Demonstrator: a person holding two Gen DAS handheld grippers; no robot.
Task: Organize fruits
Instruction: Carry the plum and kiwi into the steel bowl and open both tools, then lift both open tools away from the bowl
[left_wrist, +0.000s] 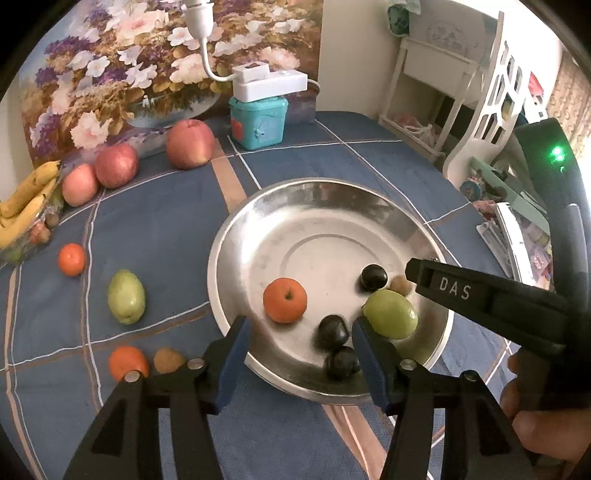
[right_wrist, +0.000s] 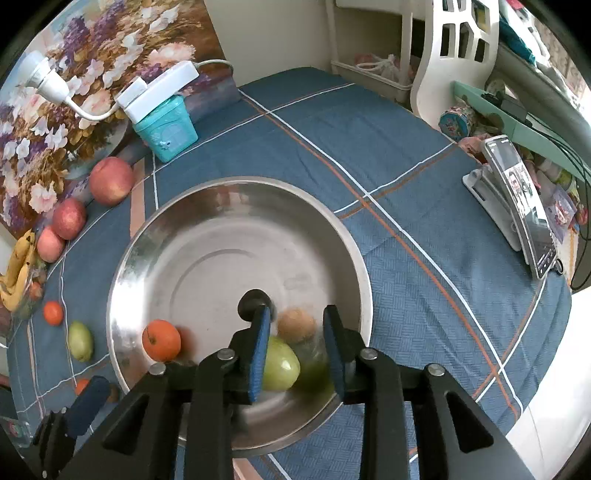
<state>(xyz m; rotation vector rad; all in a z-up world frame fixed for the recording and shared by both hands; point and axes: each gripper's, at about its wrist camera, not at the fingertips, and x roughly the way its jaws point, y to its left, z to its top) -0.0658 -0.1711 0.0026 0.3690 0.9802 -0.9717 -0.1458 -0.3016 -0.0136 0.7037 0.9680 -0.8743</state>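
Left wrist view: left tool (left_wrist: 299, 347) spread over the steel dish (left_wrist: 236, 229), nothing pinched. Right tool (right_wrist: 295, 343) also spread, green fruit (right_wrist: 282, 363) loose between. Round fruits could roll if nudged.

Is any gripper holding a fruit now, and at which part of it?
Nothing is held. The left gripper is open over the metal bowl. The right gripper is open too; the green fruit lies in the bowl, its pads not pressing it.
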